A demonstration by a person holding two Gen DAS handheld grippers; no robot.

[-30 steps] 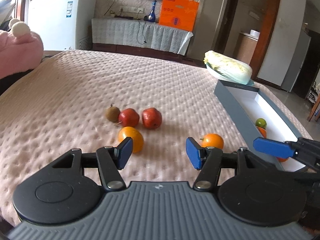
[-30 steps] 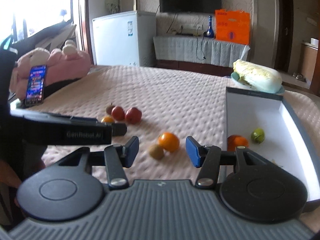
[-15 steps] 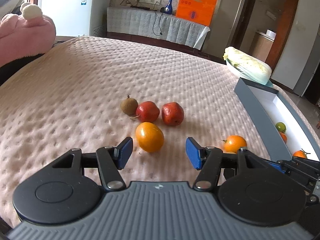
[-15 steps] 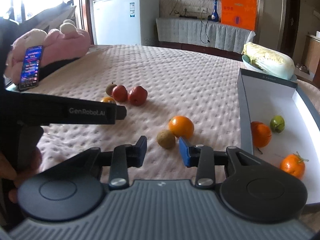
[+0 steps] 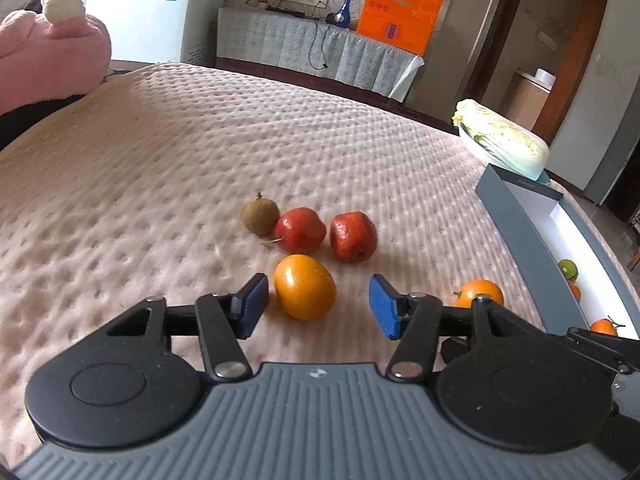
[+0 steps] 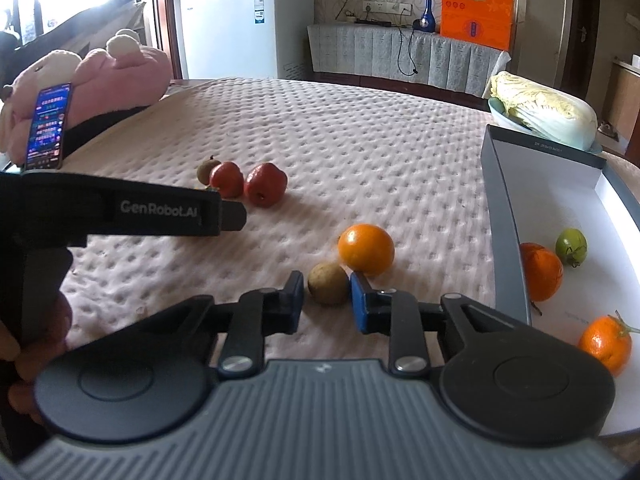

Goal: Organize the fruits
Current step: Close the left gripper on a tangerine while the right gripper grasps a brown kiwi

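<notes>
My left gripper (image 5: 318,306) is open, its jaws on either side of an orange (image 5: 305,287) on the pink cloth. Behind it lie two red apples (image 5: 300,229) (image 5: 353,236) and a brown fruit (image 5: 260,215). My right gripper (image 6: 326,300) is narrowed around a small brown fruit (image 6: 328,283), the pads close to its sides; contact is unclear. Another orange (image 6: 366,248) lies just behind it. The grey box (image 6: 505,240) at the right holds two oranges (image 6: 540,272) (image 6: 606,344) and a green fruit (image 6: 571,242).
A cabbage in a bowl (image 6: 544,110) stands behind the box. A pink plush toy (image 6: 100,76) and a phone (image 6: 48,126) lie at the table's left edge. The left gripper's body (image 6: 120,210) crosses the right wrist view at left.
Both grippers have moved forward and down to the fruits. The left one now straddles the orange. The right one has narrowed around the small brown fruit.
</notes>
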